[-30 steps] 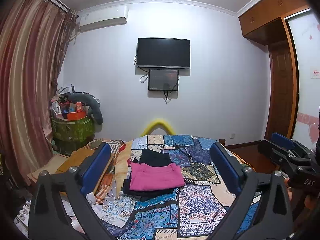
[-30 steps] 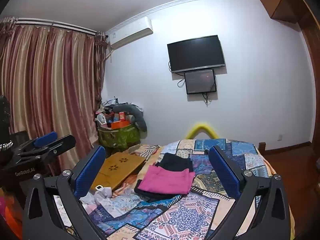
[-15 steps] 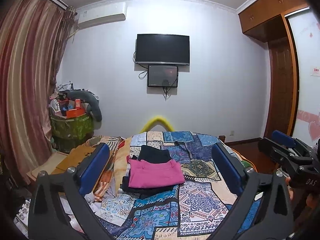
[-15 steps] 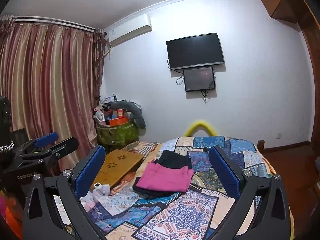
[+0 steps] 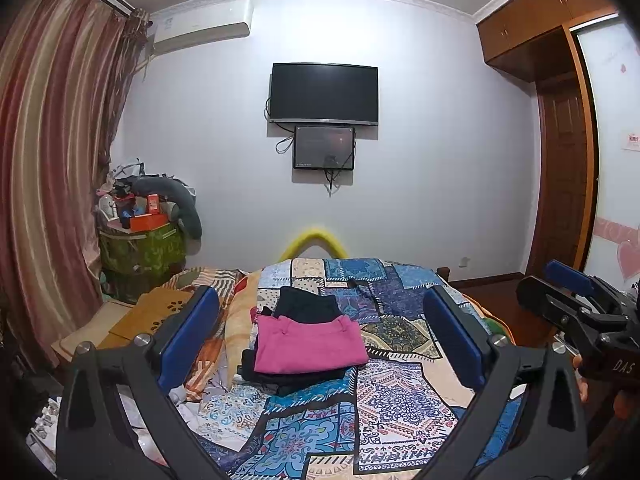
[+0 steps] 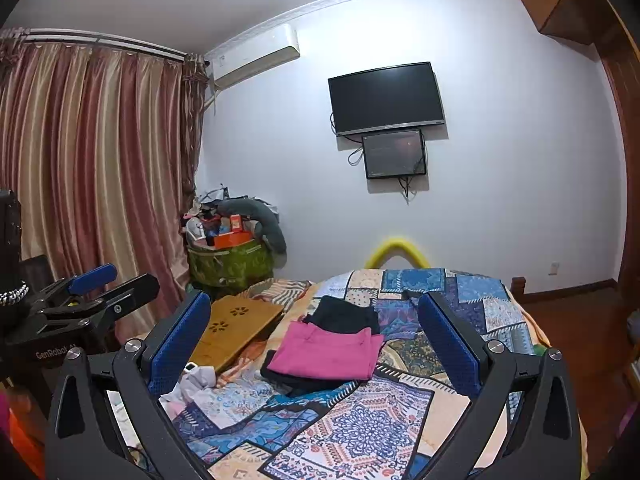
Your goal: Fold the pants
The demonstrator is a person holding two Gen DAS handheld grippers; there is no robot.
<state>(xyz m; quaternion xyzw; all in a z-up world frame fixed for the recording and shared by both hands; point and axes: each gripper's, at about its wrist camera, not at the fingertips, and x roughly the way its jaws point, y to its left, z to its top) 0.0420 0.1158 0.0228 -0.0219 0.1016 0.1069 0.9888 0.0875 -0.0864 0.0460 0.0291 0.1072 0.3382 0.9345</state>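
Folded pink pants (image 5: 308,344) lie on top of a stack of dark folded garments (image 5: 306,306) on the patchwork bedspread (image 5: 396,396); the stack also shows in the right wrist view (image 6: 328,350). My left gripper (image 5: 320,340) is open and empty, held above the near part of the bed, well short of the stack. My right gripper (image 6: 316,338) is open and empty too, at a similar distance. Each gripper shows at the edge of the other's view, the right one (image 5: 576,304) and the left one (image 6: 96,292).
A wooden lap tray (image 6: 236,326) and crumpled white cloth (image 6: 192,380) lie at the bed's left side. A green bin piled with clutter (image 5: 140,248) stands by the curtain (image 6: 92,176). A TV (image 5: 324,94) hangs on the far wall. Wardrobe and door (image 5: 560,184) are at right.
Both grippers have tilted slightly, so the bed and stack sit a little lower and nearer in view. Both stay open and empty.
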